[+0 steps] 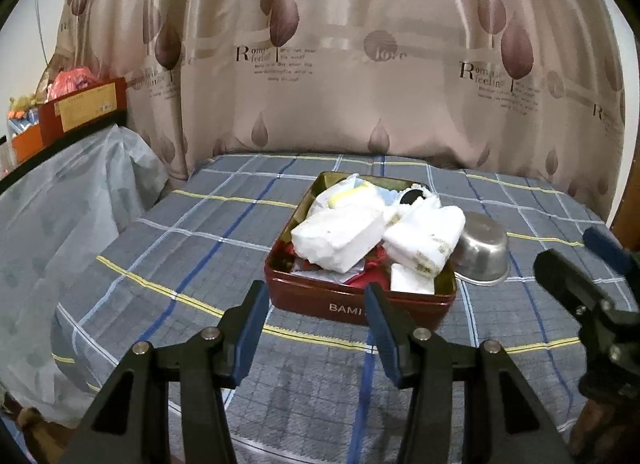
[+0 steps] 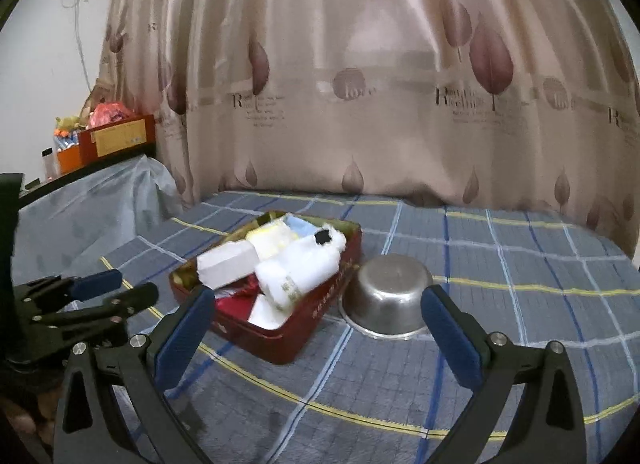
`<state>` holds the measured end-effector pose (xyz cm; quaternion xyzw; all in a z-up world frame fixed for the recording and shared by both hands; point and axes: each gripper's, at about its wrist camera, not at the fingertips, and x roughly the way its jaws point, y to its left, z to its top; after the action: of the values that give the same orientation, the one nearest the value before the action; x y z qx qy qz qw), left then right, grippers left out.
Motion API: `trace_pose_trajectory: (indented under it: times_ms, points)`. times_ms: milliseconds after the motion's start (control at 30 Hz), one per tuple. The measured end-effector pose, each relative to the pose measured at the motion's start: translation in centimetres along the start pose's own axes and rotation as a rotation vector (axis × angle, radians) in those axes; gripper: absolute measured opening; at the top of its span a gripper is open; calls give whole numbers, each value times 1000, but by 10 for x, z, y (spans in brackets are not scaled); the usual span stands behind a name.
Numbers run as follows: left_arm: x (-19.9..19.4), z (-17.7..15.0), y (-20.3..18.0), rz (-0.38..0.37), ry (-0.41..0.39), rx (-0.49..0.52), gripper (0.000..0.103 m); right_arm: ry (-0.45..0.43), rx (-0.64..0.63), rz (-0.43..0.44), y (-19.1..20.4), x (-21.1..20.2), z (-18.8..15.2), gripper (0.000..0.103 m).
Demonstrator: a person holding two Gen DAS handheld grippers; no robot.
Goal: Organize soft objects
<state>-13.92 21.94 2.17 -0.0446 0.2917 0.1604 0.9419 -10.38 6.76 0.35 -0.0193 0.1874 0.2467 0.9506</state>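
Currently, my stock: one red tin (image 1: 360, 300) on the checked bedcover (image 1: 200, 248), heaped with white soft packs (image 1: 340, 238), a rolled white bundle (image 2: 300, 268) lying long-axis front-to-back on its right side. One steel bowl (image 2: 390, 298), touching or just beside the tin's right wall. Left gripper (image 1: 316, 324): fingers partly spread, nothing held, tin dead ahead and near. Right gripper (image 2: 318, 332): spread wide, nothing held, low over the cover, bowl ahead, tin forward-left. Left is nearer, I judge.
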Motion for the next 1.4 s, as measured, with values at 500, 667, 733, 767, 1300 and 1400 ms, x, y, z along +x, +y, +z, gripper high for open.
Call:
trace_pose_trajectory:
  times_ms: [500,667,733,767,1300,1400]
  points:
    - [-8,3,2,16,-11,-30,51,-89,-46,-82,10,-30,8,102]
    - [-8,2,1,1,-6,-29,51,-91,-62,-70,13,-34,10,102]
    - [-7,2,1,-5,2,-32,51,-90,-68,-66,15,-35,10,102]
    - [-7,2,1,-5,3,-33,51,-91,-69,-64,16,-36,10,102]
    - [-6,1,0,-6,11,-34,51,-88,-75,-52,20,-39,9,102]
    - [-6,1,0,-5,12,-32,51,-82,-73,-54,21,-39,9,102]
